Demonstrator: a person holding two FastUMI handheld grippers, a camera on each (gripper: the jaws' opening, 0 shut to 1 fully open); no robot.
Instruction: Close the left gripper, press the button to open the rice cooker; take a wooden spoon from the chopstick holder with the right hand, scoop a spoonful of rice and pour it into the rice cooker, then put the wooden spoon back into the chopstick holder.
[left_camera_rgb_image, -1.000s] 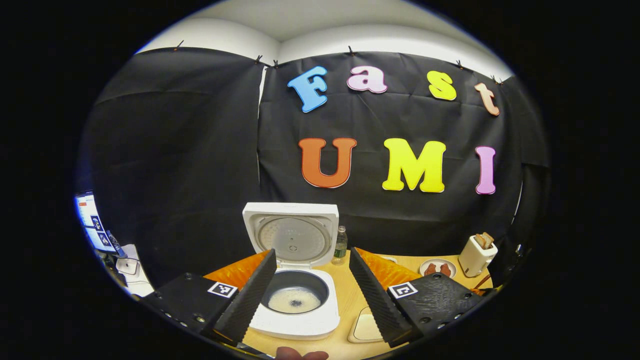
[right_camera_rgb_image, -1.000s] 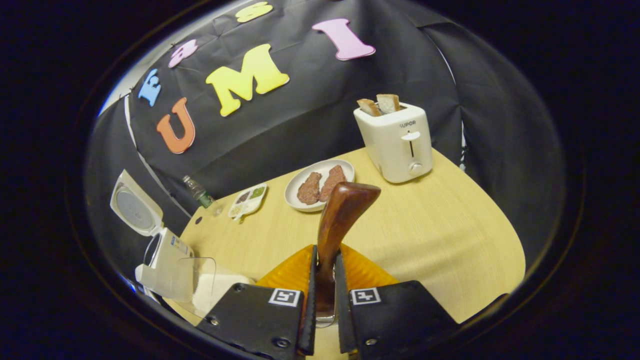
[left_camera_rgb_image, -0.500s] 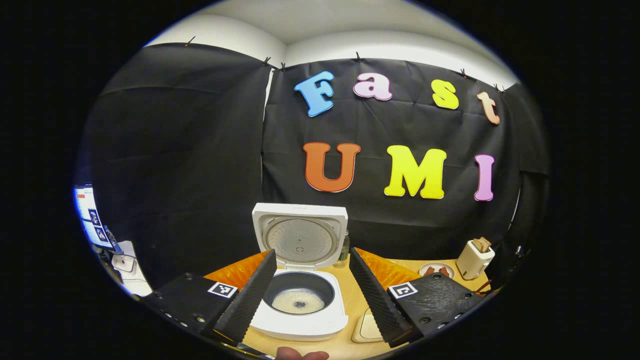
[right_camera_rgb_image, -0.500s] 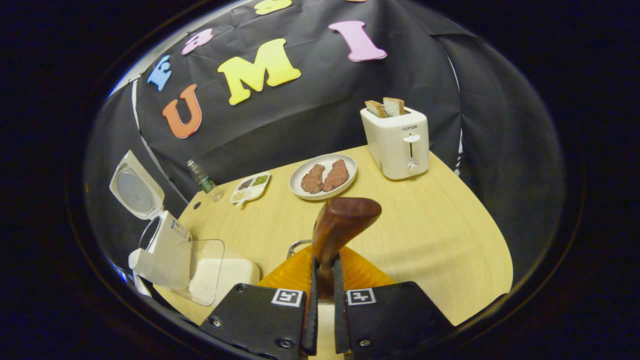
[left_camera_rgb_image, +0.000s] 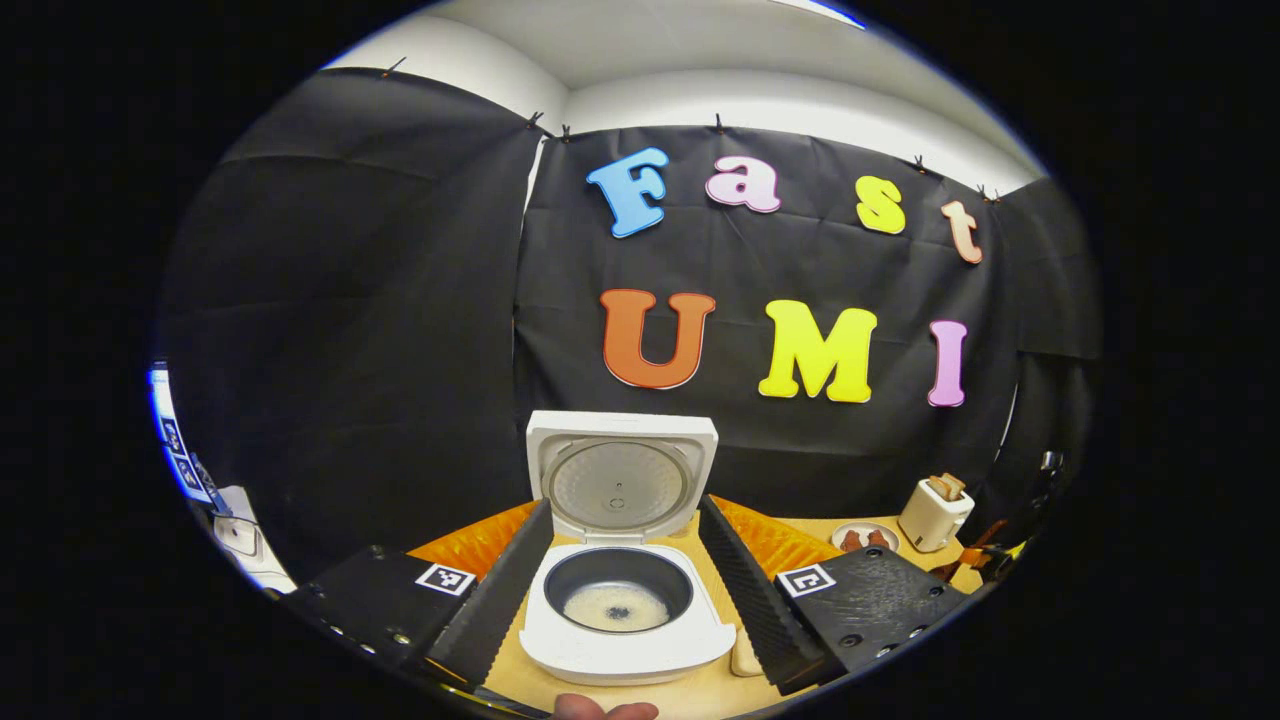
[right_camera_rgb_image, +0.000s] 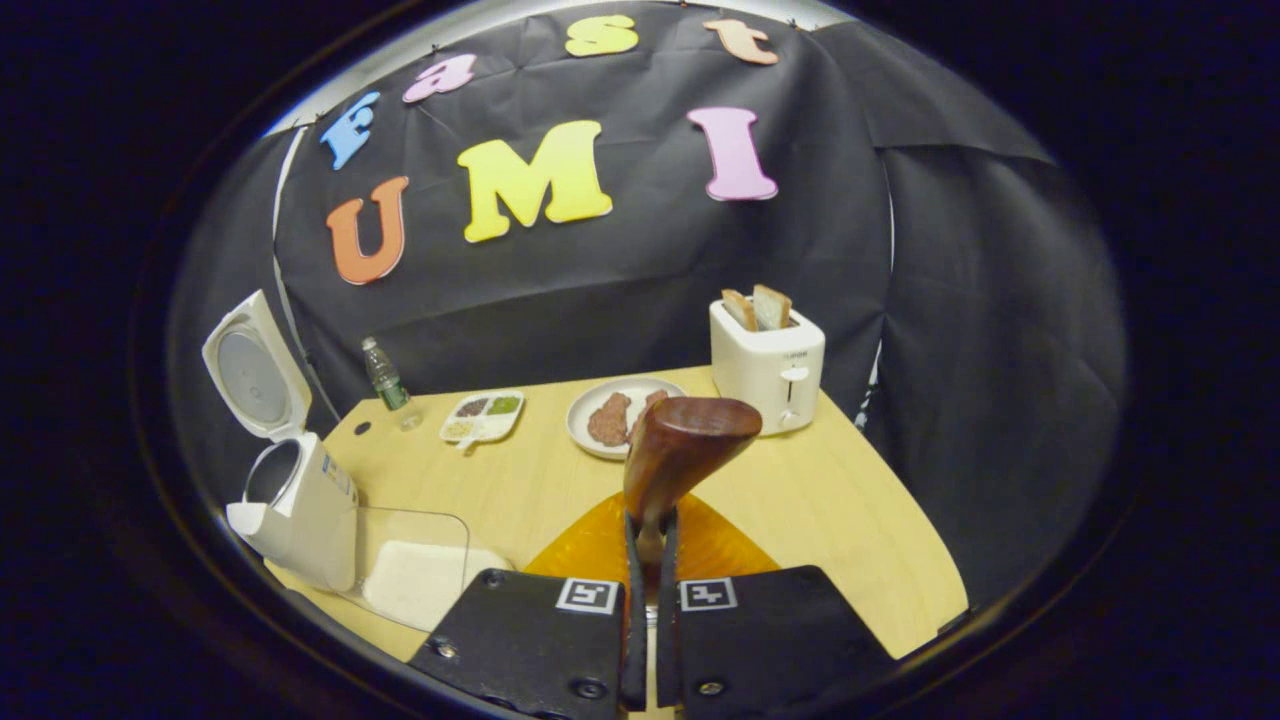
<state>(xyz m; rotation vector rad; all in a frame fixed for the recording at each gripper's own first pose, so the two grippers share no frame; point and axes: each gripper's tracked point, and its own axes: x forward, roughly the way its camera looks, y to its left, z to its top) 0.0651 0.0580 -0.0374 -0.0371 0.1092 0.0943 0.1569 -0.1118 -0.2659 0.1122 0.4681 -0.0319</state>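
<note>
The white rice cooker (left_camera_rgb_image: 628, 640) stands open on the table, its lid (left_camera_rgb_image: 620, 485) upright behind the dark pot, which holds a little rice (left_camera_rgb_image: 616, 606). My left gripper (left_camera_rgb_image: 625, 510) is open in front of the cooker, one finger on each side of it, holding nothing. My right gripper (right_camera_rgb_image: 648, 530) is shut on the handle of a brown wooden spoon (right_camera_rgb_image: 688, 448), whose bowl stands up above the fingertips. In the right gripper view the cooker (right_camera_rgb_image: 295, 505) sits at the far left. A clear box of white rice (right_camera_rgb_image: 410, 578) lies beside it.
At the back of the wooden table (right_camera_rgb_image: 830, 510) stand a small bottle (right_camera_rgb_image: 383, 373), a divided condiment tray (right_camera_rgb_image: 482, 416), a plate of meat (right_camera_rgb_image: 612, 418) and a white toaster (right_camera_rgb_image: 768, 362) with two bread slices. A fingertip (left_camera_rgb_image: 600, 710) shows at the left gripper view's bottom edge.
The right gripper has risen and levelled with the spoon still in it, so the table looks farther off. The left gripper has shifted, bringing the cooker squarely between its open fingers.
</note>
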